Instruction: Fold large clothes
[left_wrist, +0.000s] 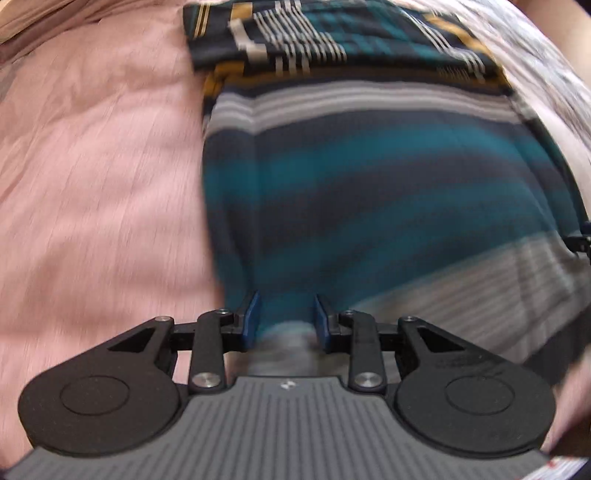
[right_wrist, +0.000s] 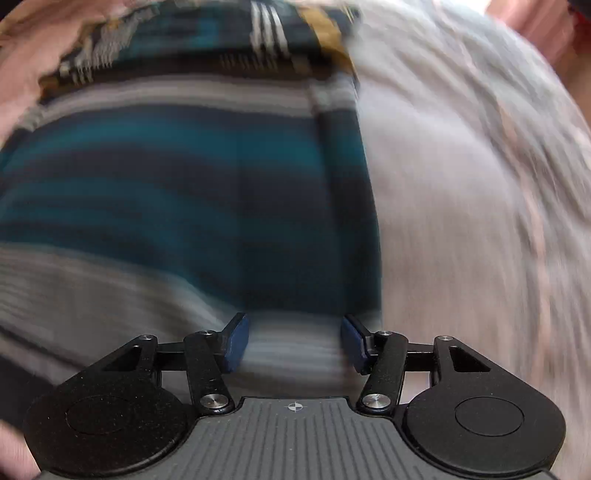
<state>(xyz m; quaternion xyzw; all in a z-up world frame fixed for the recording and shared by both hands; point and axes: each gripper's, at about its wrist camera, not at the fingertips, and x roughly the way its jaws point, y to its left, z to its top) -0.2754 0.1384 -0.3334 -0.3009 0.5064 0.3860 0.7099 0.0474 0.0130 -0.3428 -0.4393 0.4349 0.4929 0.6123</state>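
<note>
The left gripper (left_wrist: 283, 320) and right gripper (right_wrist: 293, 342) hung spread and empty over the striped garment (left_wrist: 369, 177); both should pinch matching lower-frame corners together.

Teal-striped garment (left_wrist: 369, 177), seemingly folded

Right wrist view, heavily motion-blurred; right gripper (right_wrist: 293, 341) at bottom centre, blue pads (right_wrist: 236, 341) spread apart with a clear gap, nothing clamped between them; striped garment (right_wrist: 184, 184) fills left and centre, bands of teal, navy and grey-white, mustard patches along its far edge; gripper tips sit over the garment's near grey-striped band, contact not discernible; pale grey-white fabric (right_wrist: 461, 203) covers the right side, just beside the garment's right edge; pink fabric (right_wrist: 535, 33) at top right corner.
</note>
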